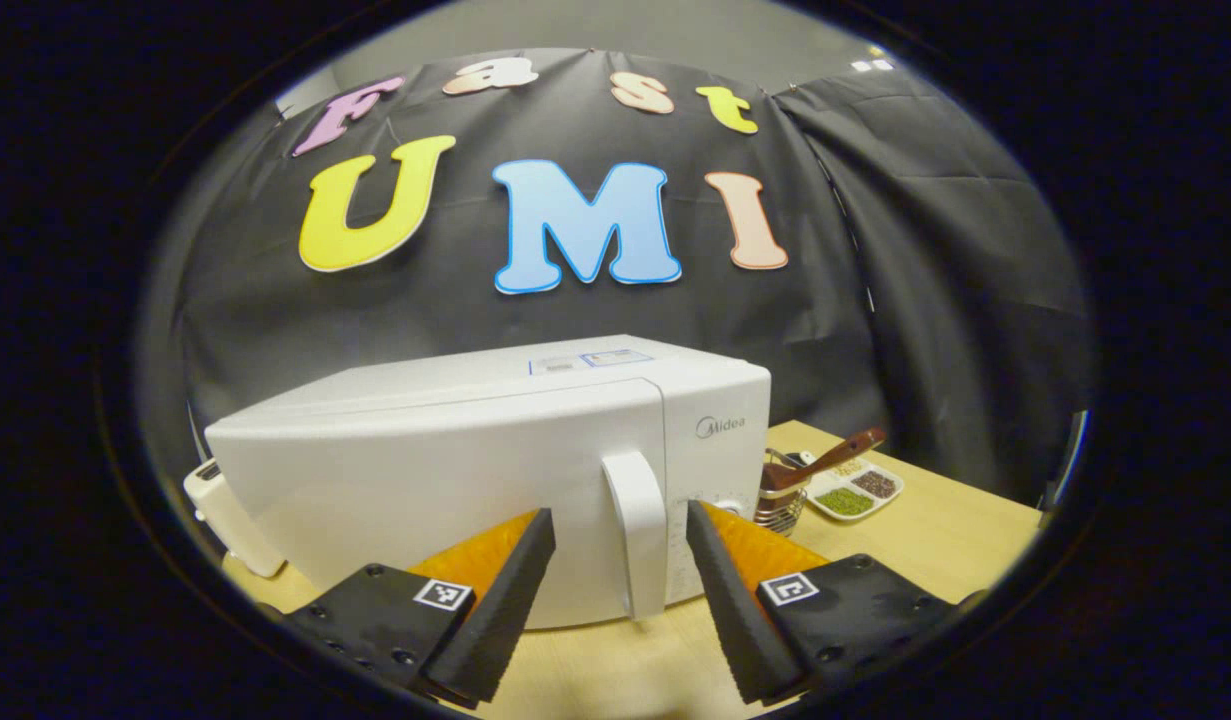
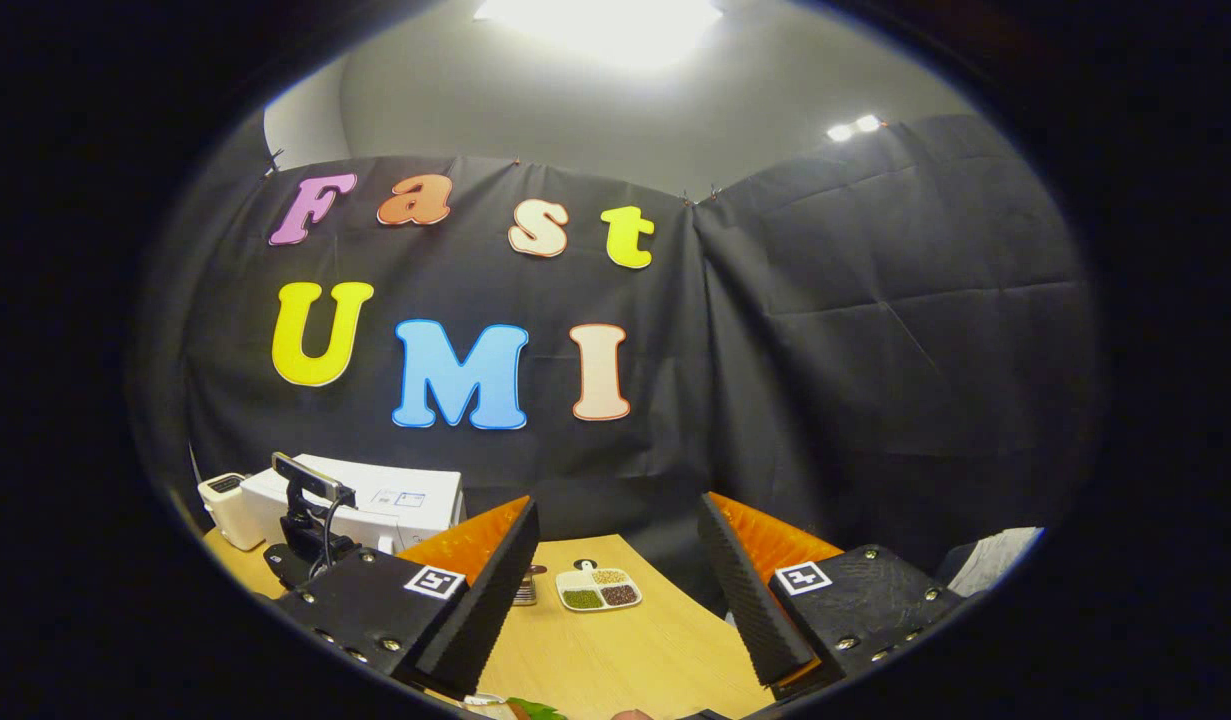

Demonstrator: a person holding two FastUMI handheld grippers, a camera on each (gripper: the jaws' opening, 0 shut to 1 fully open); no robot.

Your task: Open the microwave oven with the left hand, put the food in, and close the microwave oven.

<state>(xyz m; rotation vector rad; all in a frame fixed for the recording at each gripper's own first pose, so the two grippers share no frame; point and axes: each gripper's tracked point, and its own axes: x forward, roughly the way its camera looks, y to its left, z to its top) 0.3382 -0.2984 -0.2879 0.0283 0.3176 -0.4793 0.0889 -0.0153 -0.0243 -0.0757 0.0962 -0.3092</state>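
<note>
The white microwave oven stands on the wooden table with its door closed. Its upright white handle is seen in the gap of my left gripper, which is open, both fingers clear of the handle. In the right gripper view the microwave lies far off at the left, with the left gripper's body and camera in front of it. My right gripper is open and holds nothing above the table. Something green peeks in at the bottom edge, mostly hidden.
A white toaster-like box stands left of the microwave. To its right are a wire basket with a wooden-handled utensil and a divided dish of beans, also seen as the dish. White papers lie at the far right.
</note>
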